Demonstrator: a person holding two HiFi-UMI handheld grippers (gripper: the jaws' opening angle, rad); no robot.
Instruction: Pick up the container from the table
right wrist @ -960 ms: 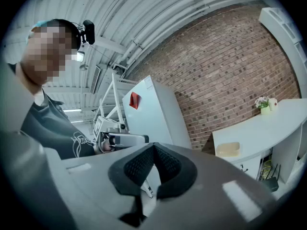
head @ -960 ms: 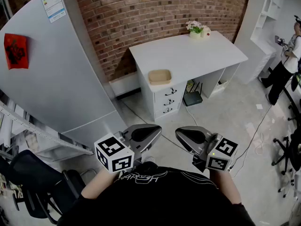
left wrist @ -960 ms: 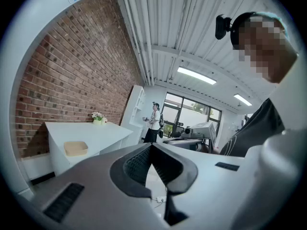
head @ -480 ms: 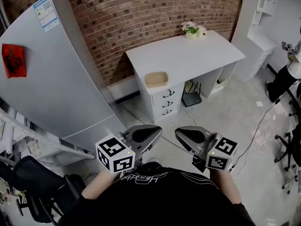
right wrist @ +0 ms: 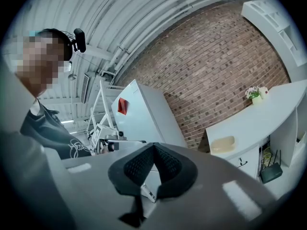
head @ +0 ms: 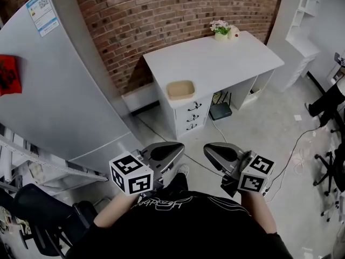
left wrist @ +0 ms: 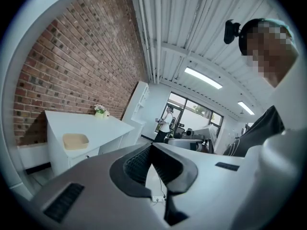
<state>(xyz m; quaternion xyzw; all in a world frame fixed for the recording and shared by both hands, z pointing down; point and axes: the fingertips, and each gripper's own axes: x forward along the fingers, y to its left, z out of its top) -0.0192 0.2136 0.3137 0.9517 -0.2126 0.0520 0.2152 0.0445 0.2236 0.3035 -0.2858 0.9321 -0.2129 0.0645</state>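
The container [head: 180, 89] is a shallow beige tray on the near left corner of the white desk [head: 226, 63], above the drawers. It also shows small in the left gripper view [left wrist: 76, 141] and in the right gripper view [right wrist: 223, 143]. Both grippers are held side by side close to my chest, well short of the desk. The left gripper [head: 179, 148] is shut with nothing between its pads [left wrist: 139, 164]. The right gripper [head: 208, 150] is shut and empty too, its pads [right wrist: 168, 164] meeting at the tip.
A tall grey fridge [head: 59, 90] stands left of the desk against the brick wall. A flower pot [head: 221, 30] sits at the desk's far edge, a black router [head: 221, 112] under it. Cables cross the floor. A person [head: 330, 99] and chairs [head: 334, 171] are at the right.
The head view has shifted a little and my shoe now shows between the grippers. Both grippers stay shut in front of my chest. The person at the right has moved toward the frame's edge.
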